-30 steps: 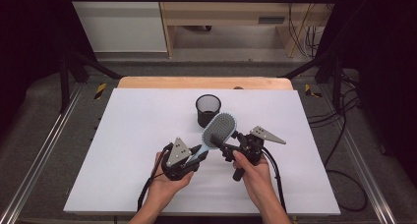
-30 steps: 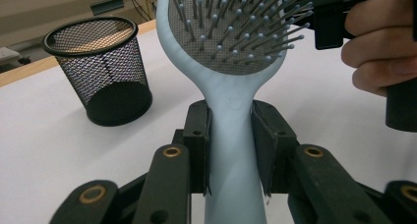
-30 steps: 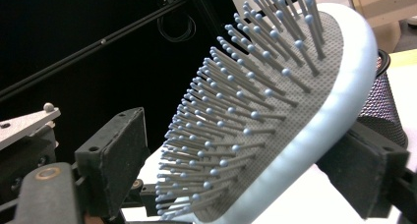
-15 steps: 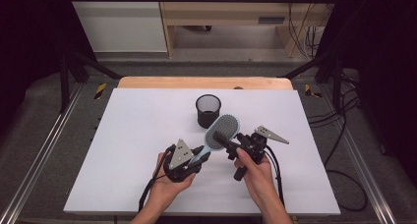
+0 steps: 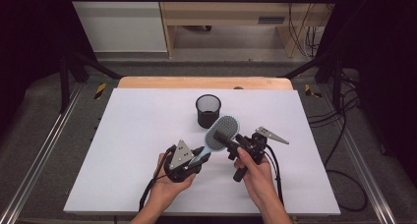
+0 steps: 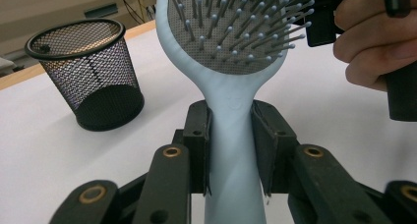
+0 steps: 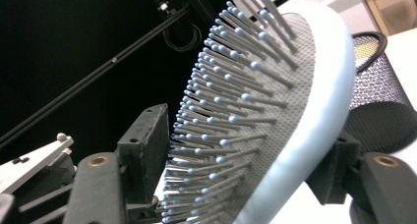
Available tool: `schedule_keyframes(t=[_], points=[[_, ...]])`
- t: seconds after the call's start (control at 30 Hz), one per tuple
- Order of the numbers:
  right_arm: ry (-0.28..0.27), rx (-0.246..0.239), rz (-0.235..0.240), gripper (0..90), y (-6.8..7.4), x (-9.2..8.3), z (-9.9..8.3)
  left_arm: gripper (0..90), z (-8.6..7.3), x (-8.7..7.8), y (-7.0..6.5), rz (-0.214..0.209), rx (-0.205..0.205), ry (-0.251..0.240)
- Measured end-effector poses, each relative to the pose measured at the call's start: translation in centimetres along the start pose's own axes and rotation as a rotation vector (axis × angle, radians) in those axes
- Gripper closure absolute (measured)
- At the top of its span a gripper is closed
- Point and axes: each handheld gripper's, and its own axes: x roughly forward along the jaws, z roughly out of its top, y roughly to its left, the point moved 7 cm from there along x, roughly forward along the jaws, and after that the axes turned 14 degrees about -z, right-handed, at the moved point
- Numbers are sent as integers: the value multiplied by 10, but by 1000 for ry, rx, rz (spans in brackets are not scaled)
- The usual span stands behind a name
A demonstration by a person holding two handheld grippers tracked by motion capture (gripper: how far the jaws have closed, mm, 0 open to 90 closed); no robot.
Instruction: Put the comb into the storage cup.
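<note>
A light blue hairbrush [image 5: 220,131] with a grey bristle pad is held above the white table [image 5: 133,135], head up and tilted away. My left gripper [image 5: 195,160] is shut on its handle [image 6: 231,121], one jaw on each side. My right gripper [image 5: 231,144] stands open around the brush head [image 7: 280,116]. One of its jaws faces the bristle tips and the other sits behind the blue back. Whether the pads press the head is unclear. A person's hands hold both grippers.
A black mesh cup [image 5: 208,111] stands upright just beyond the brush, also seen in the left gripper view [image 6: 83,71] and the right gripper view [image 7: 381,111]. Black frame posts and cables flank the table. A wooden strip [image 5: 196,82] runs along its far edge.
The right gripper has come in toward the left and now straddles the brush head. The left gripper has kept the brush handle and lifted slightly.
</note>
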Motion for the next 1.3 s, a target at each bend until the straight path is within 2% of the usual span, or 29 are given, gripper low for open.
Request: schedule_keyframes(t=[0.3,0.53,1.1,1.3], points=[[11,-8,-2,431,-1,1,-2,699,-4,1,3,2,-15,4],[7,5,20,481,4,1,-2,700,-4,-2,5,10,-8,3],[-3,-6,20,516,6,-1,0,700,-4,-1,5,5,-12,-6],[-9,7,25,521,8,-2,1,700,-4,-1,4,1,-12,-13]])
